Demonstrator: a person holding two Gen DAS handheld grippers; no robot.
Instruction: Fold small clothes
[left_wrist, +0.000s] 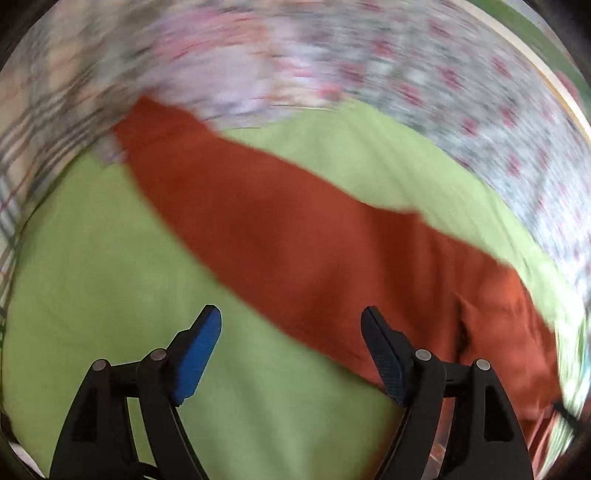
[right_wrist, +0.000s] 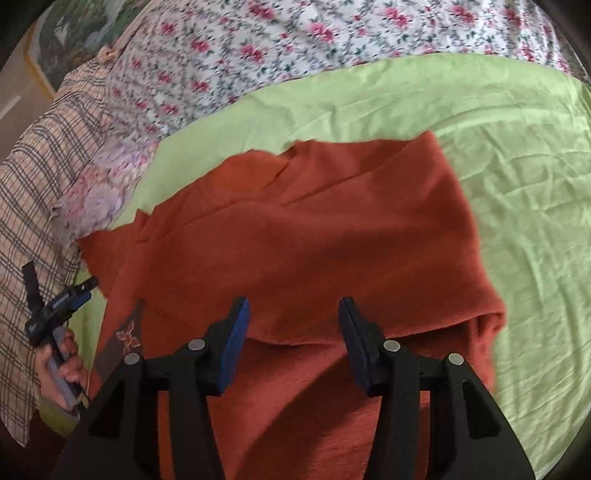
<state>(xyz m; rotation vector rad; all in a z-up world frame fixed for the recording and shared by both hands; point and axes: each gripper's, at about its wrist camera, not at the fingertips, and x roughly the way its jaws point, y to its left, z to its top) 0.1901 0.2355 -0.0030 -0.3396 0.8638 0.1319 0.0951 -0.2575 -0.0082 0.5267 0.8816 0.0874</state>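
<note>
A rust-orange garment (right_wrist: 314, 240) lies spread on a light green sheet (right_wrist: 535, 184), with one layer folded over another near me. My right gripper (right_wrist: 293, 302) hovers over its near part, open, with nothing between the blue pads. In the left wrist view, which is motion-blurred, the same garment (left_wrist: 295, 236) runs diagonally across the green sheet (left_wrist: 92, 258). My left gripper (left_wrist: 291, 314) stands wide open above the sheet at the garment's near edge, holding nothing. A hand (right_wrist: 61, 363) grips the left tool's handle at the left edge of the right wrist view.
A floral bedcover (right_wrist: 258, 48) lies beyond the green sheet, and a plaid cloth (right_wrist: 37, 184) sits at the left. A dark patch with a flower motif (right_wrist: 129, 338) shows at the garment's left edge. Bare green sheet extends to the right.
</note>
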